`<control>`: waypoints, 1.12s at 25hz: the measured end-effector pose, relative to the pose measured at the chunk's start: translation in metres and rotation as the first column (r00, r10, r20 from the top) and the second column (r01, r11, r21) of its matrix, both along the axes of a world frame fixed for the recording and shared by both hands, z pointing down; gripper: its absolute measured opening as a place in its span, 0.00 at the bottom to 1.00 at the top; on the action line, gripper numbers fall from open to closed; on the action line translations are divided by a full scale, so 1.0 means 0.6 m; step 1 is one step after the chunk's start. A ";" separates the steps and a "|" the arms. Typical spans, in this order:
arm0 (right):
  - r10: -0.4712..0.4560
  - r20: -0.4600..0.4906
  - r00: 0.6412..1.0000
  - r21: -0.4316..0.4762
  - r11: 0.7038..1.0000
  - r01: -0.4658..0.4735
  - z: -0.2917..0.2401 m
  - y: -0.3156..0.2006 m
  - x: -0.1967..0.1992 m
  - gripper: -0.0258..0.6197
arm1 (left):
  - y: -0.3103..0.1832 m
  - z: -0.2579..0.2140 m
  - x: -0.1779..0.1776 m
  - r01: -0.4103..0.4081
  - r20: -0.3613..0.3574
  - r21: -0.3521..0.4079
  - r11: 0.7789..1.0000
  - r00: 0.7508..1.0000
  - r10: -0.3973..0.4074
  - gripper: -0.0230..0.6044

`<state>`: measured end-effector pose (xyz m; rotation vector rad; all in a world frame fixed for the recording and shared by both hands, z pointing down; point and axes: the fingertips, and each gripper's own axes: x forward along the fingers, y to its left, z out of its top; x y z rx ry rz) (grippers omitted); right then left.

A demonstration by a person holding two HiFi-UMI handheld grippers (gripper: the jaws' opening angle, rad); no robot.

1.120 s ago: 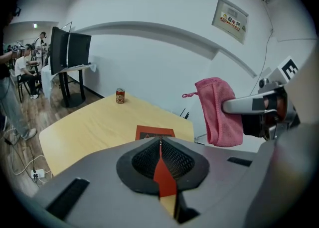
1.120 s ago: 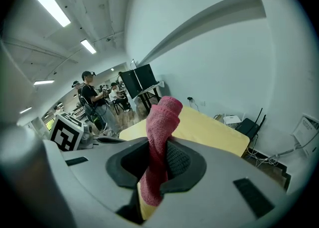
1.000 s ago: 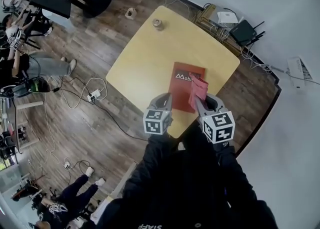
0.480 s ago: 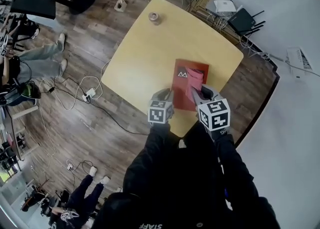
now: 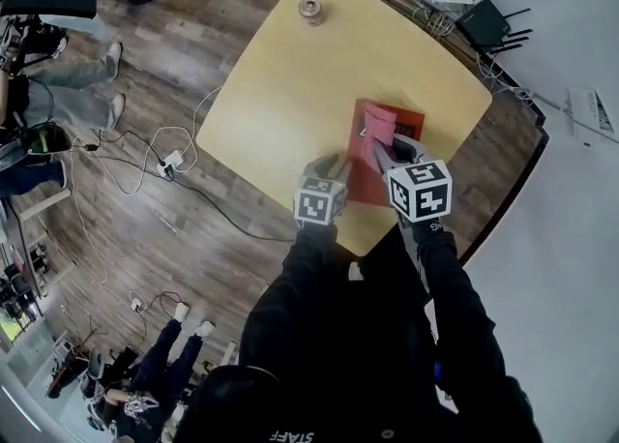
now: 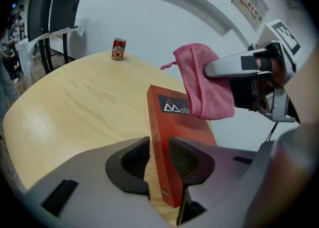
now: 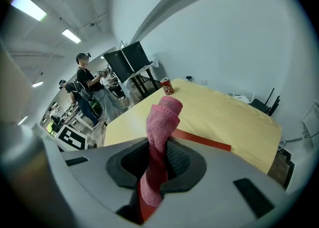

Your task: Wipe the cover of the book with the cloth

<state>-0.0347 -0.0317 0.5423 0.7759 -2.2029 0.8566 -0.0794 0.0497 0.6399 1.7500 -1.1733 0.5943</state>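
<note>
Yellow table [image 5: 290,73], book [image 6: 172,137], right gripper [image 7: 158,156] clamps cloth [image 7: 167,112]

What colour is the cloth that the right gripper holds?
Pink cloth, clearest in the left gripper view, above the red-orange book.

We log both grippers lower over the book [image 5: 410,128]. The left gripper [image 5: 327,168] jaws have just been opening, now astride its near edge. From the head view, the cloth [image 5: 379,122] now hides the title.

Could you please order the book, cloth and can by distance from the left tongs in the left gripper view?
1. Red book: between the left tongs, whose jaws have just been opening.
2. Pink cloth: right, over the book.
3. Red can: far left.
</note>
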 end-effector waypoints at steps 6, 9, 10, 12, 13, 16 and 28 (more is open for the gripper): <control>0.009 0.044 0.999 -0.038 0.999 -0.008 0.031 -0.027 -0.036 0.16 | 0.012 0.025 0.020 -0.041 -0.036 -0.035 0.999 0.999 0.039 0.22; 0.022 0.066 0.998 -0.059 0.998 -0.018 0.045 -0.041 -0.048 0.16 | 0.009 0.022 0.021 -0.038 -0.047 -0.043 0.998 0.998 0.036 0.22; 0.027 0.069 0.997 -0.065 0.998 -0.023 0.051 -0.044 -0.051 0.16 | 0.008 0.020 0.022 -0.040 -0.049 -0.045 0.998 0.998 0.037 0.22; 0.037 0.069 0.997 -0.076 0.997 -0.031 0.062 -0.046 -0.053 0.16 | 0.011 0.019 0.024 -0.049 -0.047 -0.046 0.998 0.998 0.046 0.22; 0.040 0.068 0.997 -0.080 0.996 -0.034 0.066 -0.046 -0.054 0.16 | 0.012 0.019 0.025 -0.054 -0.044 -0.047 0.997 0.998 0.052 0.22; 0.048 0.061 0.997 -0.096 0.994 -0.042 0.083 -0.047 -0.054 0.16 | 0.011 0.019 0.026 -0.056 -0.038 -0.047 0.997 0.998 0.054 0.21; 0.086 -0.004 0.996 -0.125 0.988 -0.086 0.140 -0.050 -0.020 0.16 | 0.012 0.021 0.023 -0.055 -0.022 -0.056 0.997 0.998 0.054 0.20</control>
